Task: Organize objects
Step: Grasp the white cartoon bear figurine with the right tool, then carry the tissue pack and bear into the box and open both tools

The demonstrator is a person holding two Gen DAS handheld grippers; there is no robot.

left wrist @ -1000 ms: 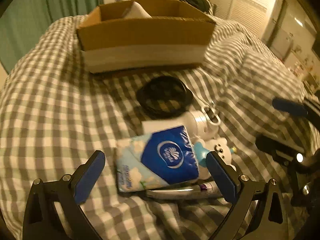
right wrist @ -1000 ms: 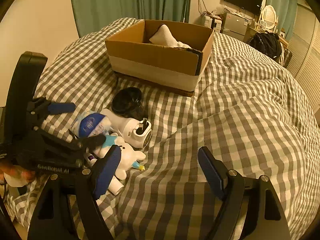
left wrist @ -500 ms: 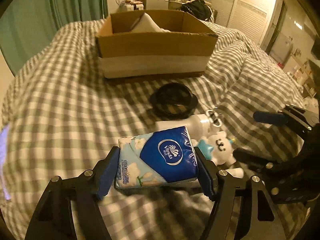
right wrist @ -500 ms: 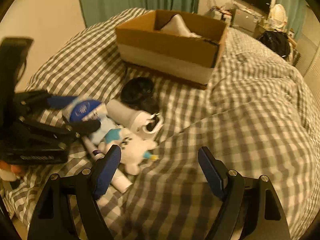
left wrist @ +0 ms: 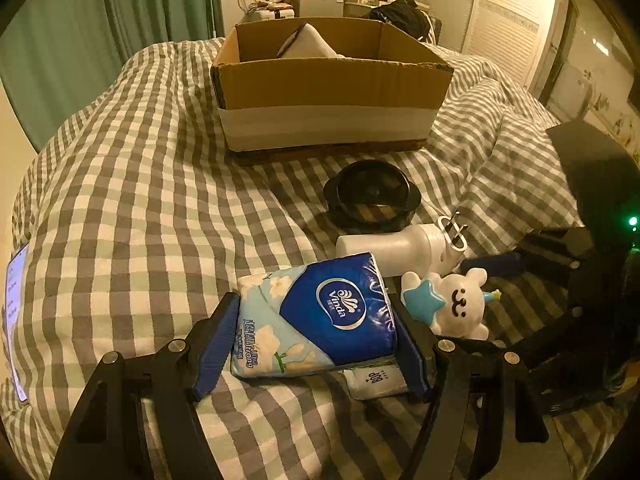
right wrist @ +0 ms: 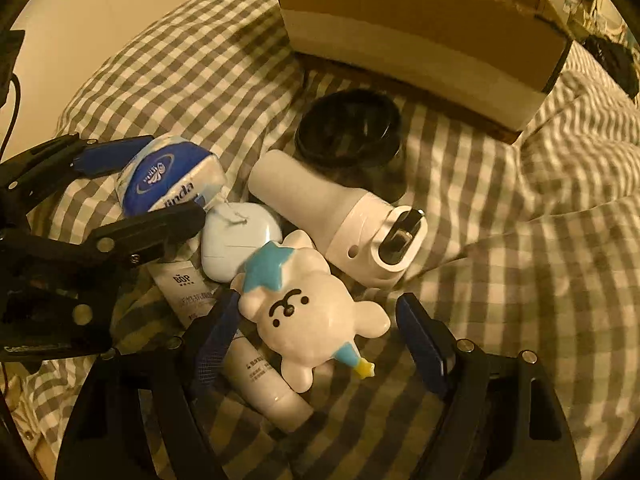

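My left gripper (left wrist: 316,332) is shut on a blue and white Vinda tissue pack (left wrist: 316,320), held just above the checked bedspread; it also shows in the right wrist view (right wrist: 168,176). My right gripper (right wrist: 320,336) is open, its fingers on either side of a white bear toy (right wrist: 308,312) with a blue star, not closed on it. The toy also shows in the left wrist view (left wrist: 452,300). An open cardboard box (left wrist: 328,88) stands farther back on the bed.
Beside the toy lie a white bottle-shaped device (right wrist: 340,216), a black round container (right wrist: 348,128), a pale blue case (right wrist: 236,240), and white tubes (right wrist: 264,380). A phone (left wrist: 14,320) lies at the bed's left edge. A white item sits in the box.
My left gripper closed on the tissue pack and lifted it slightly. My right gripper moved down and left until its open fingers straddle the bear toy.
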